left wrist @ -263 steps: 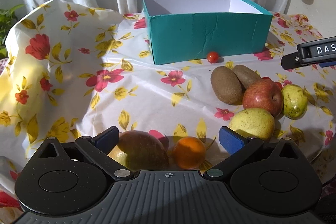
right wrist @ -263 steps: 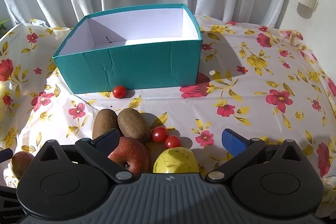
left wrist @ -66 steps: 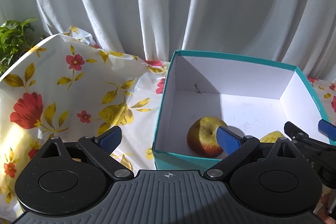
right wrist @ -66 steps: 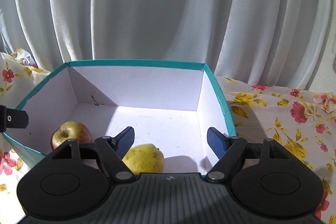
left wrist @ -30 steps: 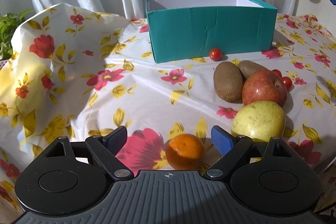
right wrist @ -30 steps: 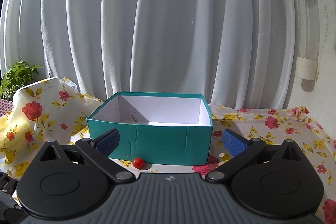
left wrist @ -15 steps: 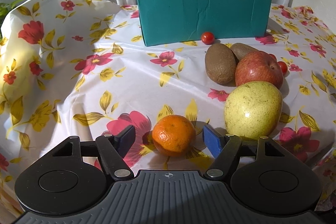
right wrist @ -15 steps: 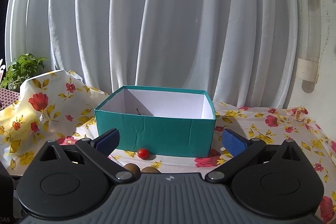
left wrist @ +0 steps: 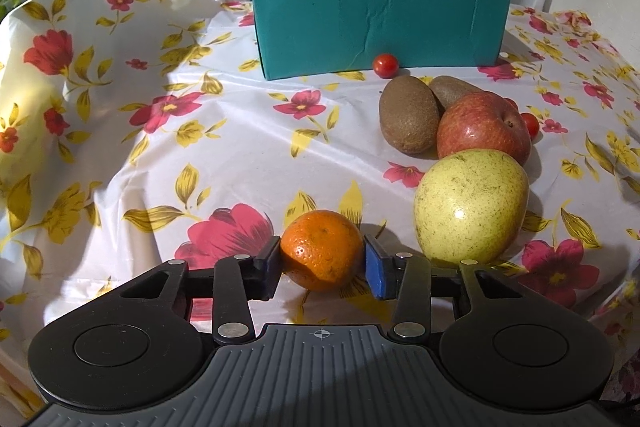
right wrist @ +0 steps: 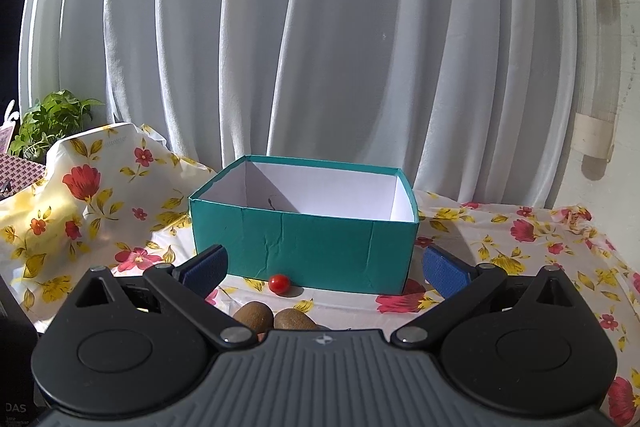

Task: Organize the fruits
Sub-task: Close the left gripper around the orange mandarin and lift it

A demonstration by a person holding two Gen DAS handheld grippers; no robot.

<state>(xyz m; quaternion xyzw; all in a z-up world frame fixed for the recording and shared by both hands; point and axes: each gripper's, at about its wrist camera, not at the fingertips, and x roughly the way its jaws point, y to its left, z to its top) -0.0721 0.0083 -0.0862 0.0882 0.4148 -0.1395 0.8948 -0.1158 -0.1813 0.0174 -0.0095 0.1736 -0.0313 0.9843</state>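
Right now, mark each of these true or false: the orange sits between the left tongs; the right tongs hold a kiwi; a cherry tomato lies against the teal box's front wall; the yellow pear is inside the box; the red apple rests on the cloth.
1. The orange sits between the left tongs: true; they are closing on it.
2. The right tongs hold a kiwi: false; they are open, empty.
3. A cherry tomato lies by the teal box front wall: true.
4. The yellow pear is inside the box: false; on the cloth.
5. The red apple rests on the cloth: true.

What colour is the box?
Teal outside, white inside; the box shows best in the right wrist view.
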